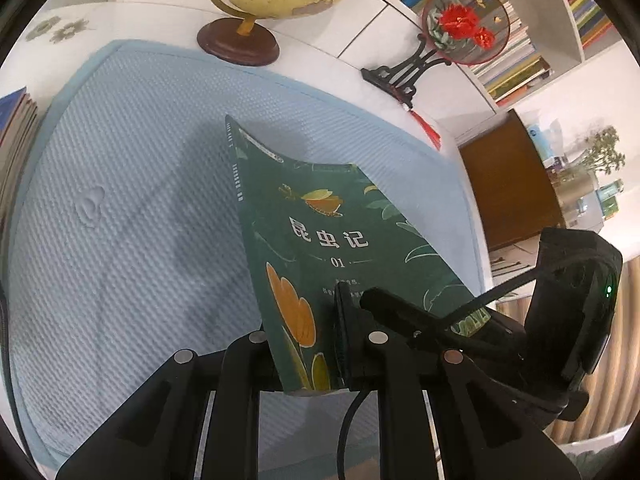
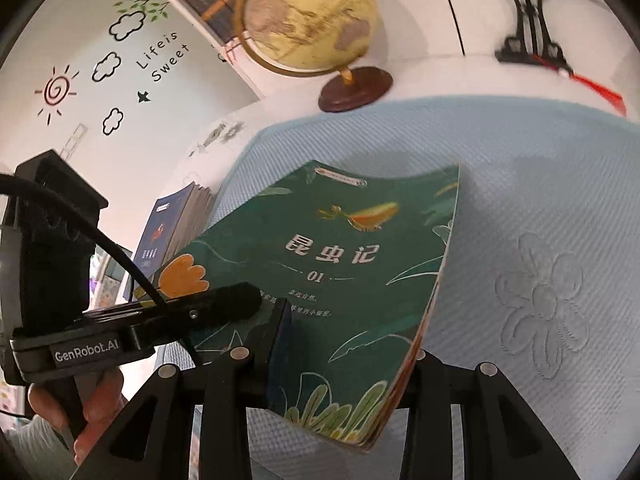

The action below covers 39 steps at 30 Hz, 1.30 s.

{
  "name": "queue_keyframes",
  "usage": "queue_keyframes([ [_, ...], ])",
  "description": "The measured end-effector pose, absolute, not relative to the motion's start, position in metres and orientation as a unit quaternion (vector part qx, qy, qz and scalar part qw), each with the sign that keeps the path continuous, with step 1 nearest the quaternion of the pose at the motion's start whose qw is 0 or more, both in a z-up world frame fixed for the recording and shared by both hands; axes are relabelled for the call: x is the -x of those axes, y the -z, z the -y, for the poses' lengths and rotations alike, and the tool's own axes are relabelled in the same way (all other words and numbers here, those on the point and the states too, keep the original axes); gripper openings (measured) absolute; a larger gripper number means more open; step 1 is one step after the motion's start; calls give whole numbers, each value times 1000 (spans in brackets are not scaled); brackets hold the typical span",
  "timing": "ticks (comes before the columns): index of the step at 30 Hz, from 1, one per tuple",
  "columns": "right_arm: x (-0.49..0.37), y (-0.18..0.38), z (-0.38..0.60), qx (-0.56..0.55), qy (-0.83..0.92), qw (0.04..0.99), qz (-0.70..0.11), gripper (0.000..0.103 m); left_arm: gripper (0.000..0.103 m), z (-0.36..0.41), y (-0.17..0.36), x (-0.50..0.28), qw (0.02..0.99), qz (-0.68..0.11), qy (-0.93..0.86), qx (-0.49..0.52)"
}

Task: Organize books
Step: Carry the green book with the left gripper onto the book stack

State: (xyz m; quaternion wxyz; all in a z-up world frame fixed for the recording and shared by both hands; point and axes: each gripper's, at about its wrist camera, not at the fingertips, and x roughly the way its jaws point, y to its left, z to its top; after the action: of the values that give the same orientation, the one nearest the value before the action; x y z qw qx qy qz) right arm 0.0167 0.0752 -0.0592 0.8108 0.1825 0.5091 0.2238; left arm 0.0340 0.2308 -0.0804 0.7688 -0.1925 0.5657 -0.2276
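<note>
A green paperback book [image 1: 320,240] hangs tilted above the blue mat [image 1: 120,200], its cover bowing. Left tongs [image 1: 304,344] and right tongs [image 2: 344,344] both pinch its lower edge. Lift evenly, keeping the spine straight, toward the stacked books [image 2: 176,224] at the mat's edge.
</note>
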Motion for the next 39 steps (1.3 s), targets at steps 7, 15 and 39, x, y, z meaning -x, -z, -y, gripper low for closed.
queue_keyframes([
  [7,-6,33,-102,-190,-193,828,-491,36,13,-259,65,-26,767,-548,267,202],
  [15,1,-8,-168,-188,-185,850,-457,37,13,-319,32,-14,791,-506,273,211],
  [39,-45,-21,-410,-106,-284,828,-471,39,14,-554,52,-1,817,-467,171,292],
])
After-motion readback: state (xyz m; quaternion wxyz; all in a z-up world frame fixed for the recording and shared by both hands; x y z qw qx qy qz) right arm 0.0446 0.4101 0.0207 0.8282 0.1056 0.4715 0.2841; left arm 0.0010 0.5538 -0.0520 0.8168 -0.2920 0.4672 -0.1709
